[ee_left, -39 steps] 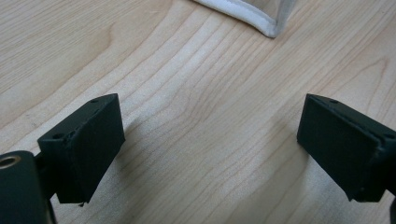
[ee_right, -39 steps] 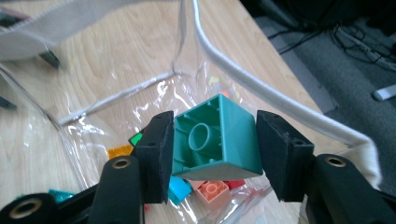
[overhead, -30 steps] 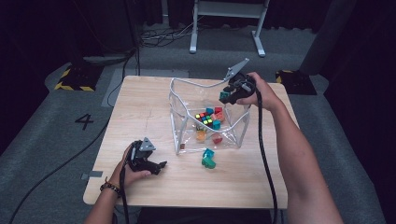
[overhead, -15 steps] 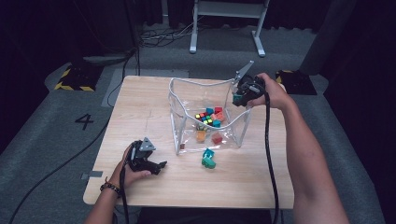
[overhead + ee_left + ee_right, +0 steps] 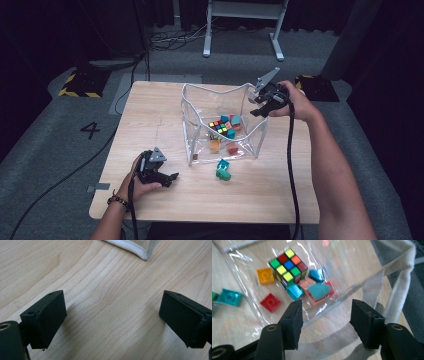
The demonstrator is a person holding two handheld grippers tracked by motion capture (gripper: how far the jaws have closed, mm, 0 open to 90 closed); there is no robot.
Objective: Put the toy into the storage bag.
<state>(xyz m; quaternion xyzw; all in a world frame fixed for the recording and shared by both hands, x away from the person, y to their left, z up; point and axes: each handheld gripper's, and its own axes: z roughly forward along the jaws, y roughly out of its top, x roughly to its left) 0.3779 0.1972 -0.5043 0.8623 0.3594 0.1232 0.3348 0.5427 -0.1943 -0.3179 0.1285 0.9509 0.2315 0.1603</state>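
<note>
A clear bag with white trim [image 5: 189, 131] stands open mid-table, holding a colour cube [image 5: 218, 127], an orange brick [image 5: 215, 146], a red brick [image 5: 232, 148] and several small bricks. My right gripper [image 5: 256, 106] is at the bag's far right corner. In the right gripper view its jaws [image 5: 325, 320] have just been opening; the clear wall and white trim [image 5: 402, 287] lie between them, unpressed, with the cube [image 5: 288, 264] beyond. My left gripper [image 5: 167, 177] rests open on the wood at the front left, nothing between its jaws [image 5: 112, 320].
Two teal bricks [image 5: 223, 170] lie on the table [image 5: 150, 115] just in front of the bag; one teal brick [image 5: 229, 297] shows through the wall. The bag's near corner [image 5: 145, 255] is close ahead of the left gripper. Cables trail off the front edge.
My right hand has moved to the right, from over the bag's opening to its far right corner, and its jaws stand wider. The left hand has stayed put.
</note>
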